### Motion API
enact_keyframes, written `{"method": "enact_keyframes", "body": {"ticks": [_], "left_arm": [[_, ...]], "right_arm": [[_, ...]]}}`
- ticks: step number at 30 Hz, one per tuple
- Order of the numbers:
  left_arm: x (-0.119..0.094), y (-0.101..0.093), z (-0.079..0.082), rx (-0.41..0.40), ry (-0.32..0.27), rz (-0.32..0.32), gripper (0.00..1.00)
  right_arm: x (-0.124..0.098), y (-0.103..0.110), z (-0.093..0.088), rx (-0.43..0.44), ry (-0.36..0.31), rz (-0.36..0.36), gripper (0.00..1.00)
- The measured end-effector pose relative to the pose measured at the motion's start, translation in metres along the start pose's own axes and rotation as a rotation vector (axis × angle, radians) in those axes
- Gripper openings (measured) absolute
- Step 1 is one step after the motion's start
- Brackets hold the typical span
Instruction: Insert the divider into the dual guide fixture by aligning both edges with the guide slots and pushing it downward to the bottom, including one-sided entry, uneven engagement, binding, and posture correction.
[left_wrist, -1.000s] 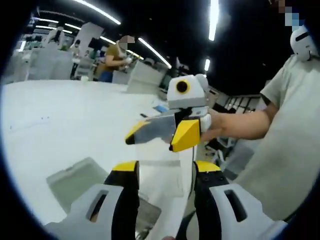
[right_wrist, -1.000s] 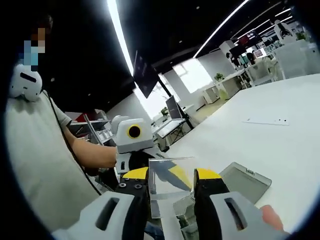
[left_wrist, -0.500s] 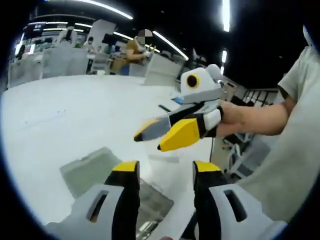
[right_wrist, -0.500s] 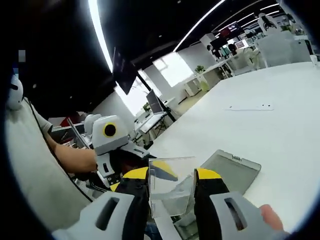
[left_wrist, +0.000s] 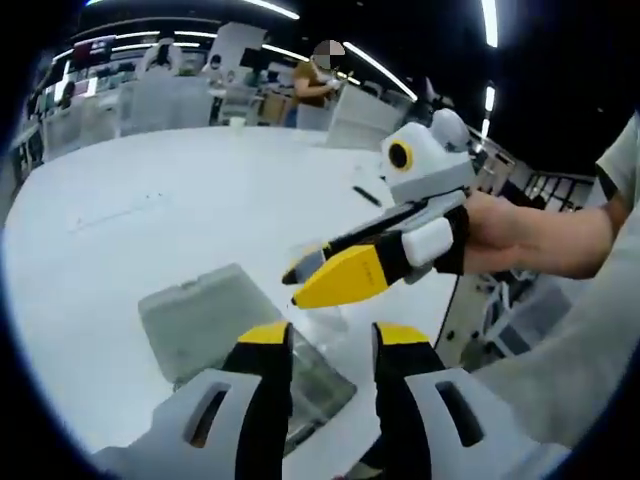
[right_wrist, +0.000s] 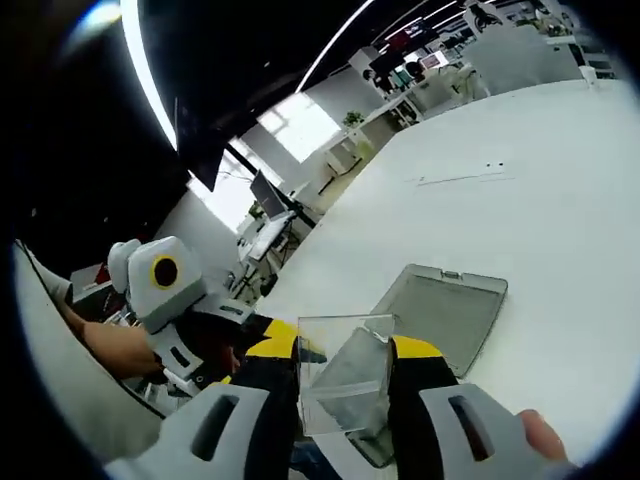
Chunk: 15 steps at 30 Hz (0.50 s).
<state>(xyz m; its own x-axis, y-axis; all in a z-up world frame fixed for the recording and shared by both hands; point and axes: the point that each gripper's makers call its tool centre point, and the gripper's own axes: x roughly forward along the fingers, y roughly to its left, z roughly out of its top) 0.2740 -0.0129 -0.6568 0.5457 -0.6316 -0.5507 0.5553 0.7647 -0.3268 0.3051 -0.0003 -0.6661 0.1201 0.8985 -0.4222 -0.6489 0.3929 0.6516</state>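
My right gripper is shut on a clear plastic divider, which stands upright between its yellow-tipped jaws. Below and beyond it, a grey translucent fixture tray lies flat on the white table. In the left gripper view the right gripper reaches in from the right, held by a person's hand, above the near corner of the tray. The divider's clear edge is only faintly visible there. My left gripper is open with nothing between its jaws. It also shows at the left of the right gripper view.
The white table stretches wide beyond the tray, with a thin flat strip lying far off on it. Its near edge runs close beside the tray. A person's torso and sleeve sit at the right. Desks and another person stand in the background.
Both views have tilted down toward the table. The right gripper with the divider has come lower, nearer the tray. My left jaws stand slightly closer together.
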Motion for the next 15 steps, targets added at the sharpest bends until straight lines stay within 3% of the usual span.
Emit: {"method": "enact_keyframes", "body": {"ticks": [15], "left_arm": [[0.008, 0.0, -0.017, -0.025, 0.092, 0.12, 0.24]], "right_arm": [[0.01, -0.007, -0.019, 0.09, 0.044, -0.113, 0.3]]}}
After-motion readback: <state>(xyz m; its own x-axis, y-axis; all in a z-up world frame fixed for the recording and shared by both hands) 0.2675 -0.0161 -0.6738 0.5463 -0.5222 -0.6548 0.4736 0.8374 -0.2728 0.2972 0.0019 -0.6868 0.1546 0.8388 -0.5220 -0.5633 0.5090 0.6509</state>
